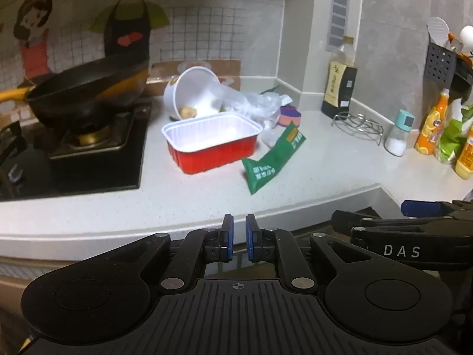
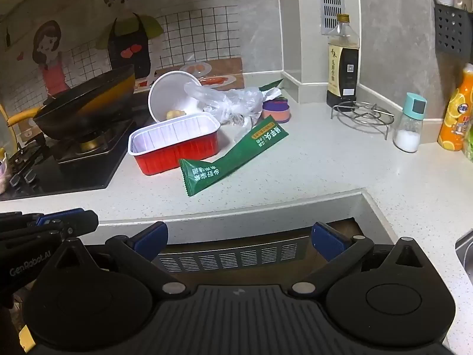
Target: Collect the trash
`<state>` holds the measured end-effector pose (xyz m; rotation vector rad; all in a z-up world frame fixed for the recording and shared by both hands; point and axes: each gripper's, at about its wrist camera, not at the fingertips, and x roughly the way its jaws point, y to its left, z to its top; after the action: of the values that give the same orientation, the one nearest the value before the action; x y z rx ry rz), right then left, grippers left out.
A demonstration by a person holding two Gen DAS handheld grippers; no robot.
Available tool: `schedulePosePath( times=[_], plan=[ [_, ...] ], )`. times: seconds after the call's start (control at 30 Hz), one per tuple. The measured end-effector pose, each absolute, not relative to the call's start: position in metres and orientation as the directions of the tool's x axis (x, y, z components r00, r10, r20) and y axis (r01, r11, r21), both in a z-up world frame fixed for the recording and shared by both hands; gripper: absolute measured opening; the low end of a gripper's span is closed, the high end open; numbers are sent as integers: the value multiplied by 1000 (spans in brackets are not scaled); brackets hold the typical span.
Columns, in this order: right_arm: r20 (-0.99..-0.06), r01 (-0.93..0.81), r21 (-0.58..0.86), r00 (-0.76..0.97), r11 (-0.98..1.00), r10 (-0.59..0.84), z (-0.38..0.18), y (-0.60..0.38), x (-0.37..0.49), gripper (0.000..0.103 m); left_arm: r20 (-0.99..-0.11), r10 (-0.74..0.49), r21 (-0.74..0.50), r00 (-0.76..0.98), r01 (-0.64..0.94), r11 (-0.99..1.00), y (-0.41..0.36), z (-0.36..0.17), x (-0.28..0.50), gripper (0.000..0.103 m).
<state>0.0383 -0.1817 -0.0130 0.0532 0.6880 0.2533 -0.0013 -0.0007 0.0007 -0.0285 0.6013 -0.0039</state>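
The left gripper [image 1: 239, 236] hangs off the front edge of the white speckled tabletop [image 1: 310, 162], its blue-padded fingers [image 1: 227, 236] drawn narrow with only a thin slit between them and nothing in it. The right gripper [image 2: 239, 238] sits just beside it, also short of the tabletop edge, with its fingers [image 2: 328, 241] spread wide and empty.

The trash lies in a loose heap toward the back middle of the tabletop, well apart from both grippers. Nearest is a green snack wrapper [image 2: 233, 153], flat and slanted, one end touching the red foil tray [image 2: 177, 148] with a white inside, which stands upright and looks empty. Behind the tray a white paper bowl [image 2: 170, 97] lies tipped on its side, mouth toward the cameras, with a yellowish lump of food inside. A crumpled clear plastic bag [image 2: 233, 100] spills from the bowl to the right, and next to it sits a small purple and pink round object [image 2: 278, 111] that cannot be made out.

To the left a black wok [image 2: 85, 103] rests on the gas stove [image 2: 79, 159]. To the right stand a dark soy sauce bottle [image 2: 343, 65], a wire trivet [image 2: 363, 115], a salt shaker [image 2: 409, 124] with a teal cap and an orange bottle [image 2: 455, 112]
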Motion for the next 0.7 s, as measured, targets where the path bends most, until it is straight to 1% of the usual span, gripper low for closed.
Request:
schedulePosePath(
  times=[0.07,0.1,0.13,0.17,0.3,0.37,0.7],
  plan=[
    [-622,-219,131,742,967,252,-12,-181,38,103,-556,-18,-25,831,5,1000,-4,2,-5,11],
    [-622,-222,130,741,966,254,-12,-181,38,103,-566,-32,-53,824,3,999,3,-4,-3,11],
    [-622,-226,128,740,966,256,-11,-180,37,103,-560,-33,-54,828,4,999,4,-5,-5,11],
    [-622,-229,127,739,965,258,-13,-180,37,103,-583,-40,-72,811,-3,997,8,-8,3,11],
    [-616,-233,120,745,965,257,-20,-176,42,103,-563,-32,-56,826,0,998,5,-16,0,11],
    [-611,-232,118,750,965,255,-23,-177,42,103,-573,-32,-64,819,-5,998,4,-2,3,11],
    [-613,-231,113,749,966,251,-17,-174,44,103,-577,-39,-64,816,2,998,6,-1,4,11]
  ],
)
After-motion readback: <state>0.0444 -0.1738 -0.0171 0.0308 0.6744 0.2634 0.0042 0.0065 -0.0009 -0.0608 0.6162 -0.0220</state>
